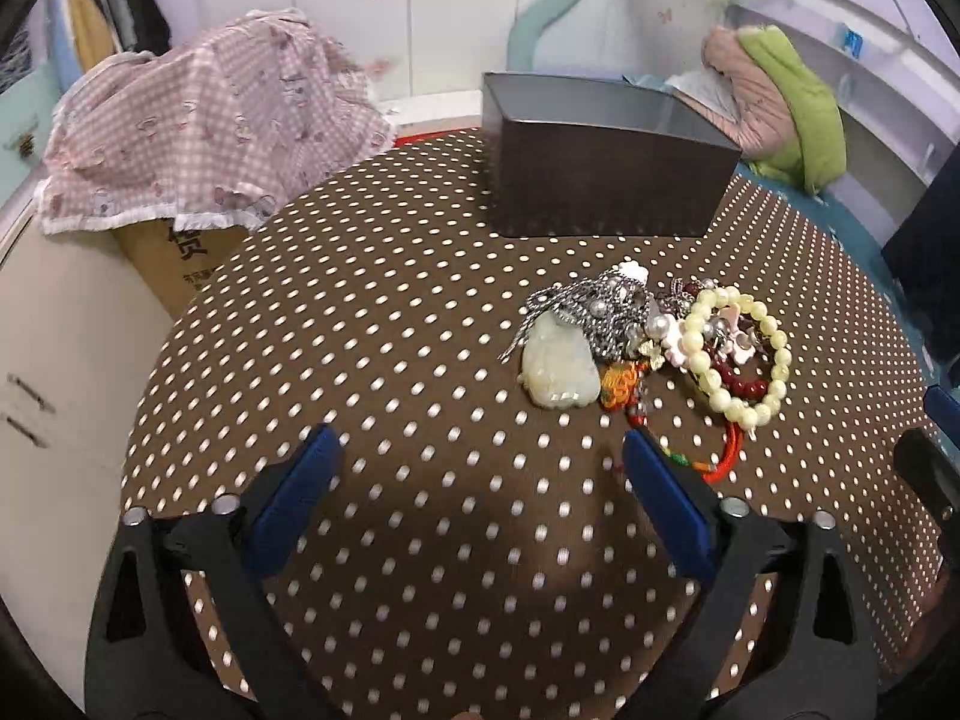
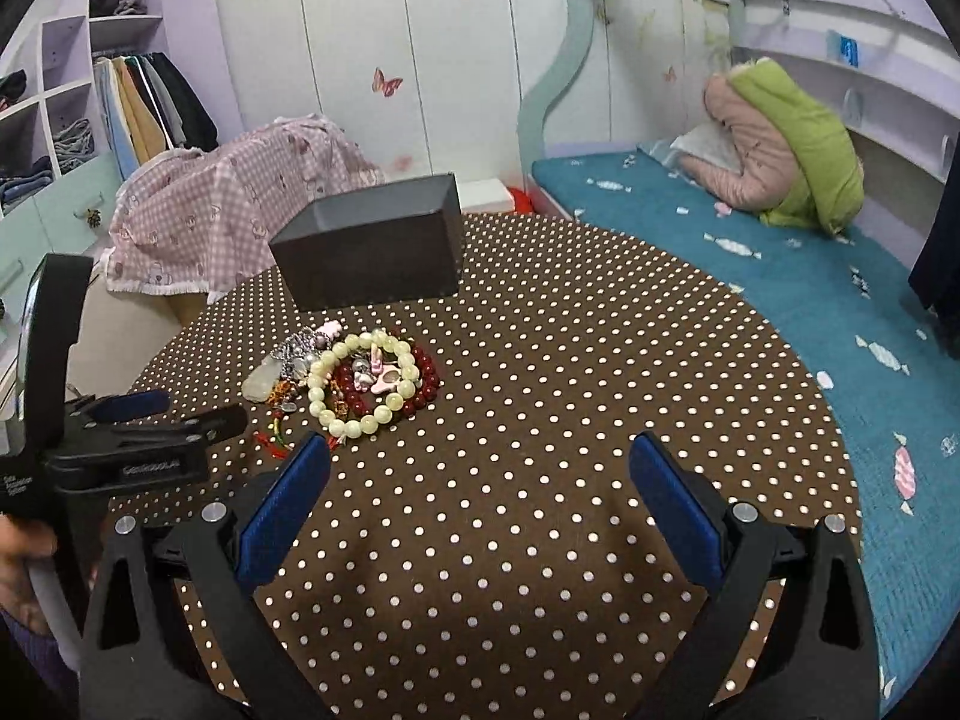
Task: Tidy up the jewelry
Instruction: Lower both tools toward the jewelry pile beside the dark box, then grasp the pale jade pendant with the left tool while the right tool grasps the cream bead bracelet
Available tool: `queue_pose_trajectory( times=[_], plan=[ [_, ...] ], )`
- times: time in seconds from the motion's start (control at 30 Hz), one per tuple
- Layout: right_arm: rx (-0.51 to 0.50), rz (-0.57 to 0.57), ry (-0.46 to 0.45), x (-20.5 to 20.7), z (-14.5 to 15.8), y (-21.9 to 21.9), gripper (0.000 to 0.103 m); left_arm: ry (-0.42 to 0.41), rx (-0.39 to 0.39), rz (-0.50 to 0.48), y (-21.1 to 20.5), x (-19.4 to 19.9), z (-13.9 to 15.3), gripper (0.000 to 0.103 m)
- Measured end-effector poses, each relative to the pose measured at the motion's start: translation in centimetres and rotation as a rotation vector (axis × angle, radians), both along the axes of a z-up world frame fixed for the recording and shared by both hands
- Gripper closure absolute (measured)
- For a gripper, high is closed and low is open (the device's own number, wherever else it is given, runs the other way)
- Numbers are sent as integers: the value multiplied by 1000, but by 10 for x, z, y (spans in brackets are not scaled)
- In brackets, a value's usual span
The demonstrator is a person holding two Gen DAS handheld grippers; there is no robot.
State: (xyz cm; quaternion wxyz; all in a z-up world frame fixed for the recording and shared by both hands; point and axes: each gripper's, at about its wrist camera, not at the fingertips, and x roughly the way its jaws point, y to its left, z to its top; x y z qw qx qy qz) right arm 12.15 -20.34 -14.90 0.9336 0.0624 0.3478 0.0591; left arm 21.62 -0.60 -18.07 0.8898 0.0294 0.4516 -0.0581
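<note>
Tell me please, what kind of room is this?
Most likely a child's bedroom. A bed with a teal candy-print cover runs along the wall, an open wardrobe holds hanging clothes, and butterfly stickers decorate the cupboard doors. The jewelry lies on a polka-dot table.

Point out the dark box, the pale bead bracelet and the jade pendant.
dark box (image 1: 606,186), left wrist view, front wall.
pale bead bracelet (image 2: 336,354), right wrist view, upper-left beads.
jade pendant (image 1: 561,369), left wrist view, its middle.
</note>
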Motion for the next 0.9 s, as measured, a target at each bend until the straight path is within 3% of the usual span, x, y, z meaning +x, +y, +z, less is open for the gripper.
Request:
queue_pose_trajectory(
  times=[0.03,0.63,0.7,0.73,0.9],
  plan=[
    [4,4,5,2,-1,0,7,18,17,-4,-3,7,-4,30],
    [-13,32,67,34,-11,4,7,30,20,-37,-11,51,-9,29],
    [-18,45,79,36,-12,6,7,31,18,-39,-12,50,-8,35],
    [-20,51,85,37,-13,7,7,24,17,-42,-11,52,-7,44],
    [-3,69,110,43,-17,9,7,6,16,-57,-3,48,-7,59]
  ],
)
